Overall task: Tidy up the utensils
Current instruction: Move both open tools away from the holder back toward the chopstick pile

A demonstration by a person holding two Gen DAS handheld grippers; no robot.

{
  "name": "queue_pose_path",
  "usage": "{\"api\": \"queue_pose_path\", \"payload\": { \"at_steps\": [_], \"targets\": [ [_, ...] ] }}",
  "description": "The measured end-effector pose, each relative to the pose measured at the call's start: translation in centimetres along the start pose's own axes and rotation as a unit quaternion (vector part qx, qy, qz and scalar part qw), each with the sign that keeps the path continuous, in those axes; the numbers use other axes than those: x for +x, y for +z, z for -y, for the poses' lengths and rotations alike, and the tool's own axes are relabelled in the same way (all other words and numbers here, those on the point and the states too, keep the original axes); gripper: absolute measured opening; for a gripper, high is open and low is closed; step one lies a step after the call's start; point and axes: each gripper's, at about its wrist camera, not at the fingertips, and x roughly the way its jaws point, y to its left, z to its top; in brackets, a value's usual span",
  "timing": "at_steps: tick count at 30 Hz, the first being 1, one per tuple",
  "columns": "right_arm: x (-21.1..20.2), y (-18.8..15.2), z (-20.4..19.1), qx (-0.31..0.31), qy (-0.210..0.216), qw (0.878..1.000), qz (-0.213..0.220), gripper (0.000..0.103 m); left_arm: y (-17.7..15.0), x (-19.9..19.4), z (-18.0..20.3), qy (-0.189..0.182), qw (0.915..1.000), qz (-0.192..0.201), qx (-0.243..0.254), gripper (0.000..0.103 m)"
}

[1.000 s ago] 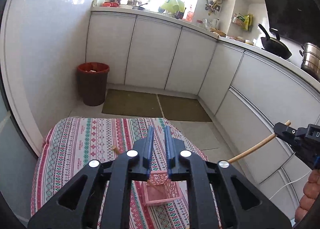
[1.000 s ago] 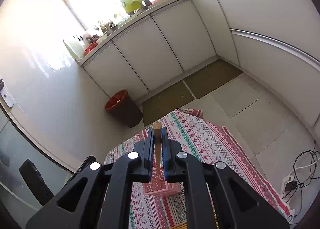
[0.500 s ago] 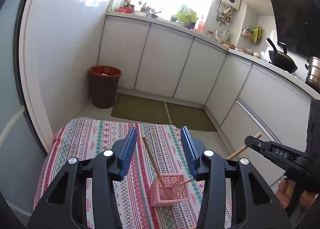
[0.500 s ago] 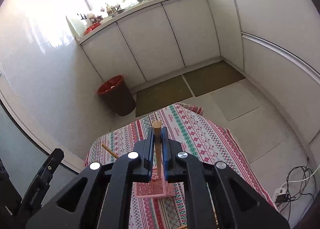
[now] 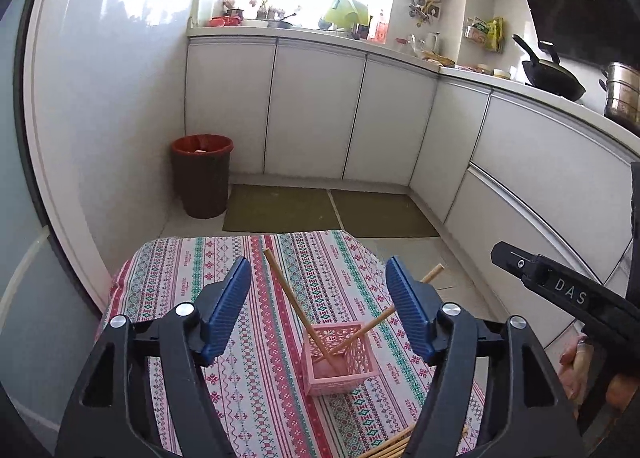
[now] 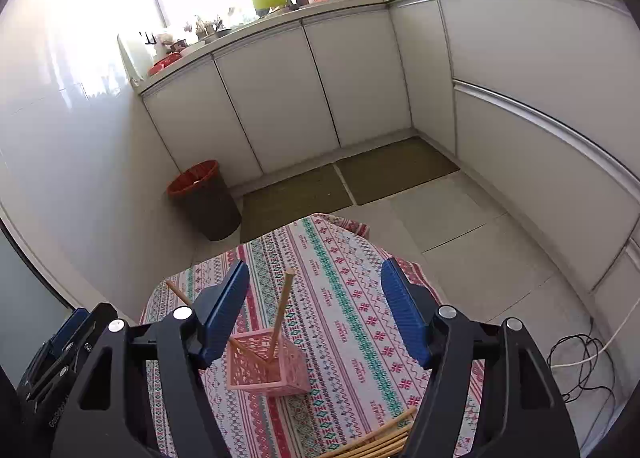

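Both grippers have just been opening. One second ago the right gripper was clamped on a wooden chopstick above the pink basket; now its blue jaws stand wide apart with nothing pressed between them, and that chopstick stands free in the basket, leaning only slightly off upright. The left gripper is likewise released, jaws spread, with the other chopstick seen through the gap but untouched, slanting up and to the left out of the basket. In the left wrist view the right gripper's black body and the hand that holds it show at the right edge.

Outward from the jaws, the basket sits on the patterned tablecloth covering a small table, near the middle of the cloth. At the near edge of the table lies a loose bundle of chopsticks, not yet sorted.

Risks, as I judge them: the basket looks light and small, and two long sticks leaning in different directions could tip it if a jaw brushes either one on the way out. Adding more sticks at a slant raises that risk, and one might slide out over the low rim.

Count: two chopsticks in the basket, one basket, two grippers. The bundle holds several sticks; jaws and the frame edge hide too much for an exact count. Beyond the table stand one red-rimmed bin and two floor mats.
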Motion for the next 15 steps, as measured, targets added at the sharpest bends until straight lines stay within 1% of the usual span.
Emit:
{"api": "queue_pose_path", "payload": {
  "at_steps": [2,4,6,8,13,15],
  "targets": [
    [-0.5,-0.6,0.6,-0.003,-0.017,1.0,0.0,0.072,-0.3,0.0,0.5,0.0,0.9999,-0.005,0.01,0.069],
    [-1.0,-1.2,1.3,-0.004,-0.034,0.999,-0.001,0.08,-0.5,-0.2,1.0,0.004,0.9998,-0.007,0.017,0.073],
    [-1.4,-1.9,2.0,-0.003,-0.048,0.999,0.0,0.084,-0.6,-0.5,1.4,0.006,0.9998,-0.004,0.021,0.084],
    [-1.7,-2.6,2.5,-0.008,-0.063,0.998,0.0,0.087,-0.9,-0.8,1.7,0.012,0.9996,0.001,0.026,0.091],
    [-2.6,-3.9,3.2,-0.032,-0.094,0.995,0.003,0.093,-2.0,-0.3,2.6,0.017,0.9984,-0.021,0.049,0.093],
    [-3.2,-4.5,3.4,-0.043,-0.107,0.993,0.007,0.094,-2.5,-0.1,3.0,0.017,0.9977,-0.032,0.057,0.096]
  ]
}}
